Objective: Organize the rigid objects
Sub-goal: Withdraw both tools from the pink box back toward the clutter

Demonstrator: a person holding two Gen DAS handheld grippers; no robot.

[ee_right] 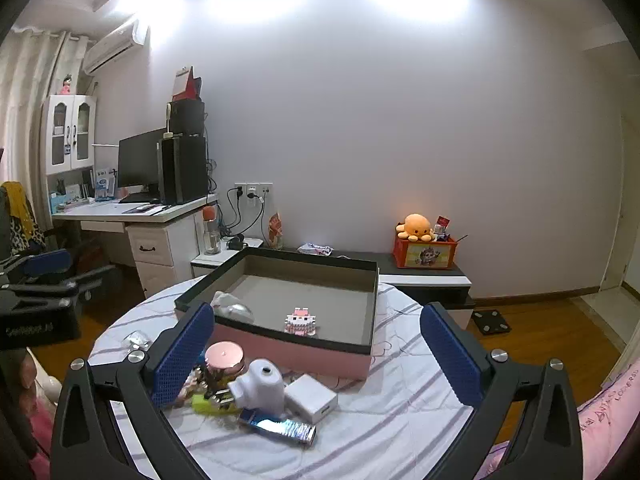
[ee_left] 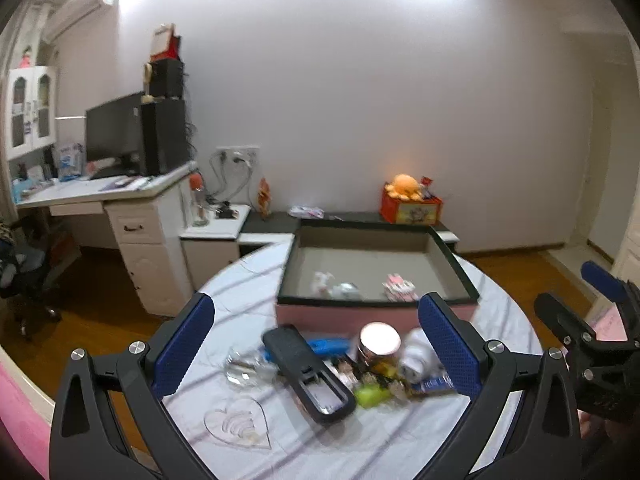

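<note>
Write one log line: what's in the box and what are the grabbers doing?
left gripper: open, empty | right gripper: open, empty | box: pink block toy, white items inside | table: clutter waiting

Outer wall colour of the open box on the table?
Pink, with a dark rim, on the box; the right wrist view shows it best.

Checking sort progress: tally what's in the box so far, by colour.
Pink: 1, block figure
White: 1, small figurine
Grey: 1, rounded piece
Total: 3 in the box
</note>
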